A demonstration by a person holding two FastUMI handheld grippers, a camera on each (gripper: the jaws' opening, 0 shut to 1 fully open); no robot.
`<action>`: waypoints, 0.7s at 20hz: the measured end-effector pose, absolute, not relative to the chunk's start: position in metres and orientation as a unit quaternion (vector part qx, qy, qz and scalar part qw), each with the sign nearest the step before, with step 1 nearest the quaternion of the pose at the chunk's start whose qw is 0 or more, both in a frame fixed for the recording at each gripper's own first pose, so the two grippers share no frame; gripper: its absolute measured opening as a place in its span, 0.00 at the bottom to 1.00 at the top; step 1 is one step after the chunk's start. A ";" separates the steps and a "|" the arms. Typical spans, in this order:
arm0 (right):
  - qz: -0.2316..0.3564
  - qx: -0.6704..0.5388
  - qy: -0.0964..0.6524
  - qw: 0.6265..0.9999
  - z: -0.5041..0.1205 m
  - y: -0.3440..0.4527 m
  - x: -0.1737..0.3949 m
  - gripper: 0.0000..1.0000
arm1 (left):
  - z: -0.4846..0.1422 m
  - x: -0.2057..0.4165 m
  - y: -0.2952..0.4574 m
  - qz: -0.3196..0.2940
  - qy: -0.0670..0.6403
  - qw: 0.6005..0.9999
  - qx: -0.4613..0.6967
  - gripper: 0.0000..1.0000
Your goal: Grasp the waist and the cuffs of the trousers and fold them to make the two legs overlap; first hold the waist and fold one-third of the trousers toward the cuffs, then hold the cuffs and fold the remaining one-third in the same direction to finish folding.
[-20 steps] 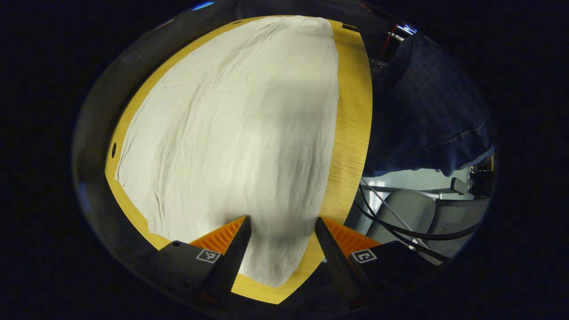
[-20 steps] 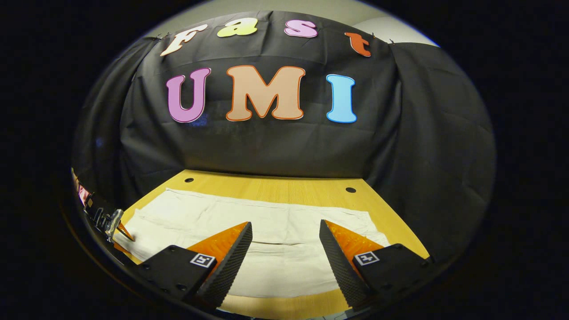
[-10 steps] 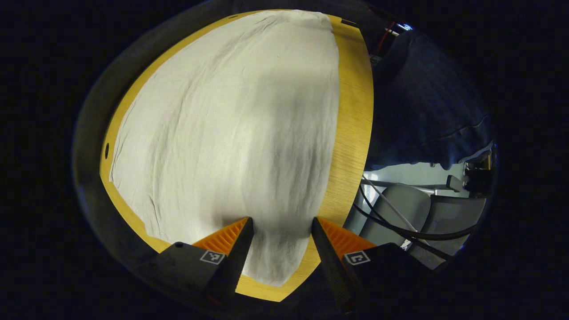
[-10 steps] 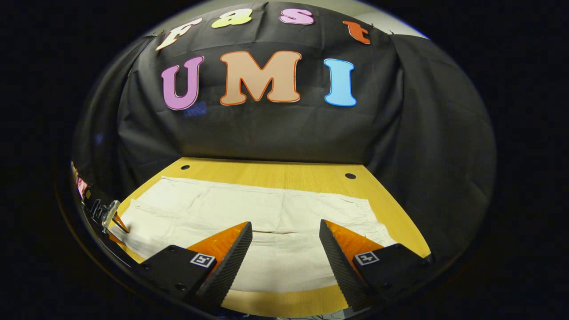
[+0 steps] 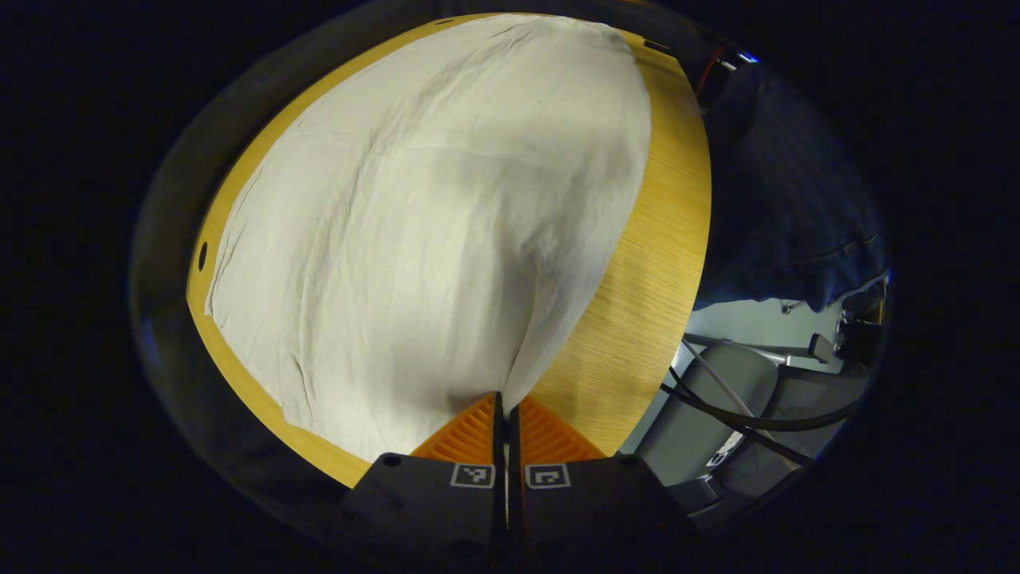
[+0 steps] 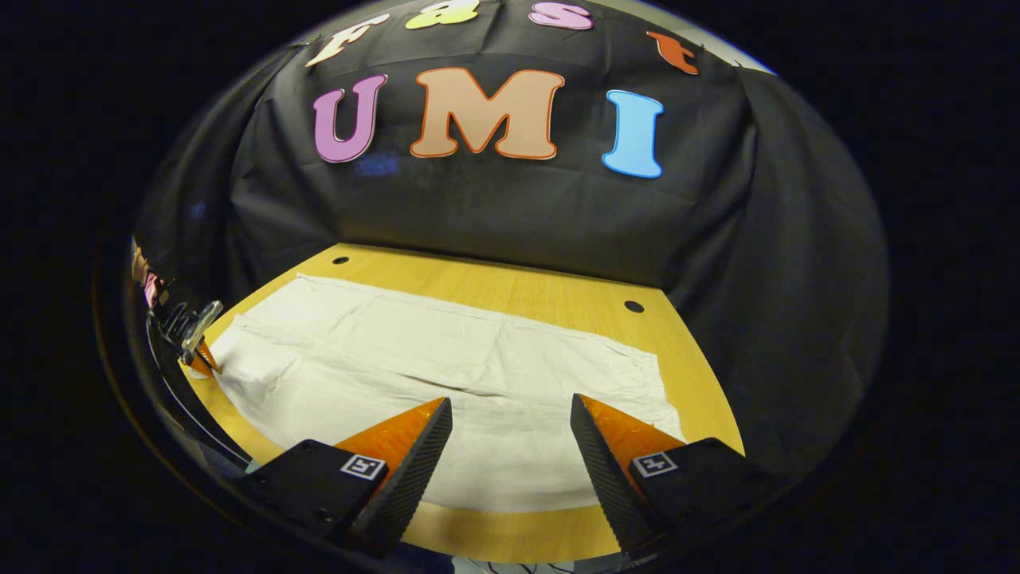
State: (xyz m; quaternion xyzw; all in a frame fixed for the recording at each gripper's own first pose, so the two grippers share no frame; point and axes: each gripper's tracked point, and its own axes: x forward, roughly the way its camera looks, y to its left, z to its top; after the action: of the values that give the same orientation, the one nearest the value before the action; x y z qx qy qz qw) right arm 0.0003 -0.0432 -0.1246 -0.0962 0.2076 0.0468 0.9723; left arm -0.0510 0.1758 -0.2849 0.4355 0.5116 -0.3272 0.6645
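One gripper pinches the trousers, the other waits wide open.

The white trousers (image 5: 430,223) lie flat on the wooden table (image 5: 653,271). The left gripper (image 5: 501,410) has its two fingers squeezed tight on the cloth's near edge, lifting a small fold. The right gripper (image 6: 510,446) hangs over the trousers (image 6: 446,383) with fingers apart, holding nothing.

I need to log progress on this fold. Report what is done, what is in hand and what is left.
Done: little; the white trousers lie spread flat on the wooden table, no fold visible. In hand: the left claw is shut on the trousers' near edge, the cloth pulled into a ridge, while the right claw hangs open above the near edge. Left: the right claw's grasp, overlapping the legs, and both one-third folds.
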 end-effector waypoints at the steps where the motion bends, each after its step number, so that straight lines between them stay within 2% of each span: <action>1: 0.055 -0.106 0.215 0.969 -0.130 -0.047 0.000 0.97 | -0.286 -0.051 0.176 -0.329 0.512 0.665 0.433 0.00; 7: 0.110 -0.210 0.276 0.931 -0.166 -0.101 -0.008 0.96 | -0.288 -0.050 0.180 -0.329 0.529 0.650 0.436 0.00; 14: 0.205 -0.368 0.375 0.826 -0.219 -0.167 -0.023 0.98 | -0.289 -0.055 0.182 -0.321 0.553 0.637 0.430 0.00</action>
State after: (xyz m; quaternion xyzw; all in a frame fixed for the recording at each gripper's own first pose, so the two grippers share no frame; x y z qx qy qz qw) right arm -0.0226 -0.1674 -0.2194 -0.3679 0.3748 0.2054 0.8259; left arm -0.0547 0.1825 -0.2891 0.4303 0.5528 -0.3215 0.6371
